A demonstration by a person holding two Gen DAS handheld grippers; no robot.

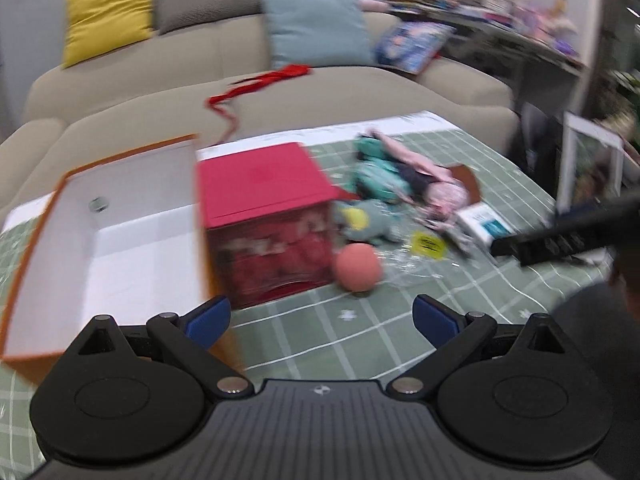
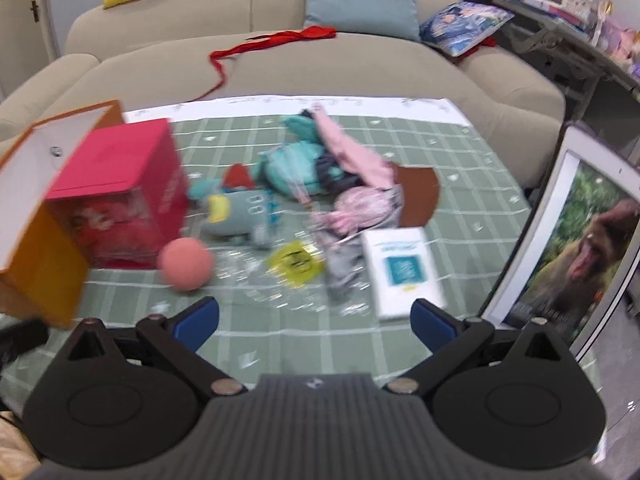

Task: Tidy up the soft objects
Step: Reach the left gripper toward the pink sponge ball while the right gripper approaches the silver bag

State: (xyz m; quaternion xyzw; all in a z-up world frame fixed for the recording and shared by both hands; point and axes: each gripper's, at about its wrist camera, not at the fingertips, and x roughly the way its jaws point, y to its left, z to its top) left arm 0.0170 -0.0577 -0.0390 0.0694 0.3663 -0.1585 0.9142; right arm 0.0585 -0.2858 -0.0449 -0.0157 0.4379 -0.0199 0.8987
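An open orange box with a white inside lies on the green checked tablecloth at the left; it also shows in the right wrist view. A pink ball sits beside a red box. A grey-green plush, a teal plush and a pink doll lie in a heap. My left gripper is open and empty near the ball. My right gripper is open and empty above the cloth.
A white packet and clear wrap with a yellow sticker lie near the heap. A framed monkey picture stands at the right. A beige sofa with cushions and a red ribbon is behind the table.
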